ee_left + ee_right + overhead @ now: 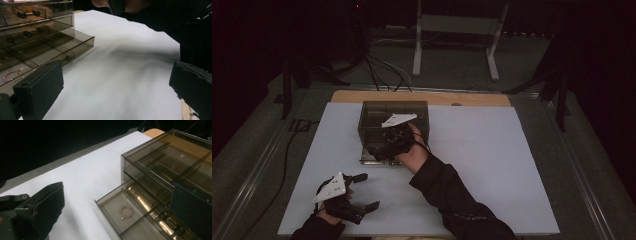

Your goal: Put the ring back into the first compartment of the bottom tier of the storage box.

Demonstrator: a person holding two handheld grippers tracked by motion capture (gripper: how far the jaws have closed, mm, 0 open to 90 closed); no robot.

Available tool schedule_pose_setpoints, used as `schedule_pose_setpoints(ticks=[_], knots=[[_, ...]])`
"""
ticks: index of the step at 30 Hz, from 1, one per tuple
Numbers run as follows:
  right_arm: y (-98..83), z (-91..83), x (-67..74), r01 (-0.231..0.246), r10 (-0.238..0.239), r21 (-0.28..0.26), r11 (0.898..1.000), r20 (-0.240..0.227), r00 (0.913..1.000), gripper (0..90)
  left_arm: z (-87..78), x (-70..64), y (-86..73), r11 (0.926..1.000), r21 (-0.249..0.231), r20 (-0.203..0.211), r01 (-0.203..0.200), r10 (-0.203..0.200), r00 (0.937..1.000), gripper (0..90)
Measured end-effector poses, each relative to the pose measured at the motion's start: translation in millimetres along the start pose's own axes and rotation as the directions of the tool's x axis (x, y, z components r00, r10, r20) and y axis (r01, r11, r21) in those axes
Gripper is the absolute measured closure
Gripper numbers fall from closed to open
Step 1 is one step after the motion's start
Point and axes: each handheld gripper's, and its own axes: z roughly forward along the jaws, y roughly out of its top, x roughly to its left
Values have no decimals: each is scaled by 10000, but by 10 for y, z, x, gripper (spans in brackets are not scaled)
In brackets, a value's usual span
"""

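A smoky transparent drawer chest [395, 125] stands toward the far middle of the counter [492, 165], which is covered by a white sheet, with bare wood showing along the far edge. From the high view the chest reads mostly as a dark box. The gripper views reveal its stacked drawers with small dark knobs and the bottom drawer [117, 216] pulled out toward the person.

The right gripper view looks down into that open drawer and shows a small pink beaded bracelet [126, 211] lying on its floor in the left compartment, beside a divider. The left gripper view catches the same bracelet [12, 74] low and side-on through the tinted plastic.

The right tongs [388, 148] are at the chest's front, over the open drawer, held by the right hand [414, 150], whose dark sleeve crosses the sheet. In their own view the jaws stand wide apart with nothing between them, one over the white sheet and one in front of the chest's near corner.

The left tongs [364, 191] rest near the counter's near left corner, well apart from the chest, held by the left hand [332, 202]. Their jaws are spread wide and empty, with bare white sheet between them in the left gripper view.
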Motion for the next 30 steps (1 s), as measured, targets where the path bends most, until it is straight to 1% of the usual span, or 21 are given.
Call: schedule_pose_setpoints(ticks=[3, 7, 9, 12, 14, 17, 23, 28, 30], knots=[[-9, -49, -27, -85, 85, -66, 9999, 12, 10000, 0, -5, -1, -5, 10000, 15, -14, -21, 21, 10000, 5], [-35, -142, -67, -116, 119, -139, 9998, 181, 9998, 0, -16, -3, -10, 10000, 25, -10, -23, 23, 10000, 5], [-54, -196, -91, -80, 84, -165, 9998, 253, 9996, 0, -12, -3, -6, 10000, -9, 14, -16, 16, 10000, 5], [-89, -288, -141, -165, 173, -208, 9996, 408, 9990, 0, 6, -3, -9, 10000, 76, 87, -54, 54, 9999, 5], [-116, -350, -182, -295, 307, -283, 9992, 433, 9986, 0, 7, 0, -5, 10000, 38, 101, -58, 58, 9999, 5], [-164, -440, -228, -328, 344, -340, 9989, 493, 9982, 0, 2, 1, -3, 10000, 4, 97, -49, 49, 9999, 5], [-272, -603, -296, -378, 397, -377, 9986, 515, 9979, 0, 7, -1, 0, 10000, -11, 99, -48, 48, 9999, 5], [-363, -730, -314, -374, 398, -459, 9982, 522, 9978, 0, 4, 2, 1, 10000, -19, 85, -46, 47, 10000, 5], [-402, -776, -319, -406, 428, -482, 9980, 455, 9980, 0, 7, 2, 0, 10000, -11, 88, -54, 54, 9999, 5]])
